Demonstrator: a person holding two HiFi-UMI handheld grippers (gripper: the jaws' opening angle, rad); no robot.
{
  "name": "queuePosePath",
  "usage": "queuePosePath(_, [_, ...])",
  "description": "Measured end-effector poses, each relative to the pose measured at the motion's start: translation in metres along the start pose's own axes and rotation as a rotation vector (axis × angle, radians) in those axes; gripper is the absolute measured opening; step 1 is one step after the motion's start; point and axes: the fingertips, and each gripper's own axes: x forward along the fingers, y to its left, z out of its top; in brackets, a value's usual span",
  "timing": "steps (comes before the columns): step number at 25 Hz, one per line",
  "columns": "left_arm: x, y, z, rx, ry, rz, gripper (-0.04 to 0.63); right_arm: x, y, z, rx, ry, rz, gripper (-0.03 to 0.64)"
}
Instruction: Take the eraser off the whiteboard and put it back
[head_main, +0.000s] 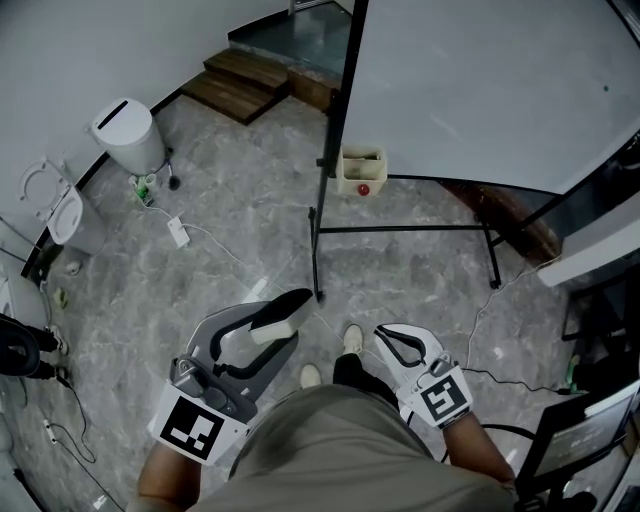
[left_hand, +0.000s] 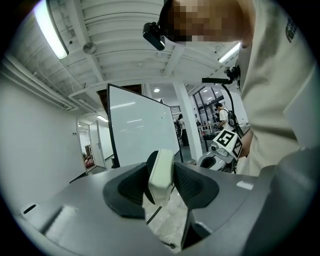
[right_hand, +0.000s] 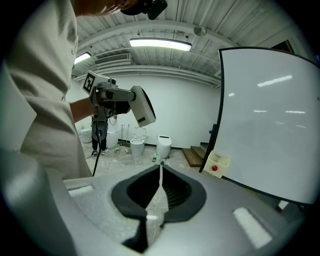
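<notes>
The fingers (left_hand: 192, 186) of my left gripper (head_main: 280, 325) are clamping the eraser (left_hand: 161, 175) by its two flat sides, and I am holding it in the air in front of me, well apart from the whiteboard (head_main: 480, 90). My right gripper (right_hand: 160, 172) is resting with its jaws pressed together, nothing between them. A cream box (head_main: 361, 170) is hanging on the whiteboard's stand, carrying what may be a red cap.

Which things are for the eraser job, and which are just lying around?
For the job:
eraser, held in the left gripper
whiteboard

Just lying about:
toilet
wooden steps
power strip
small box
</notes>
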Motion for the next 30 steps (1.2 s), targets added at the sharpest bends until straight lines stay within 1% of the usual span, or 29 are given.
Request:
queuePosePath(6, [0.023,0.014,0.002,0.029,-0.007,-0.017,0.173,-0.003,-0.016,-0.005,0.012,0.002,-0.024,0.009])
queuePosePath(10, [0.05,0.026,0.007,0.054,-0.001,-0.029,0.173,-0.005,-0.038,-0.01,0.005,0.002,-0.036,0.009])
queuePosePath(13, [0.068,0.035,0.012,0.068,-0.001,-0.035,0.173,-0.006,-0.054,-0.011,0.034,0.0,-0.054,0.009])
queuePosePath(17, [0.098,0.048,0.02,0.086,-0.006,-0.043,0.172,-0.005,-0.078,-0.017,0.045,-0.006,-0.064,0.009])
queuePosePath(22, [0.141,0.06,0.031,0.133,-0.01,-0.059,0.172,-0.007,-0.11,-0.022,0.042,-0.022,-0.074,0.009])
queuePosePath(24, [0.159,0.066,0.03,0.113,0.009,-0.058,0.172,-0.008,-0.124,-0.023,0.05,-0.026,-0.08,0.009])
queuePosePath(27, [0.187,0.075,0.023,0.045,0.05,-0.049,0.172,-0.011,-0.146,-0.029,0.038,-0.033,-0.087,0.009])
queuePosePath(30, [0.218,0.08,0.018,0.038,0.062,-0.062,0.172,-0.017,-0.165,-0.033,0.04,-0.04,-0.099,0.009])
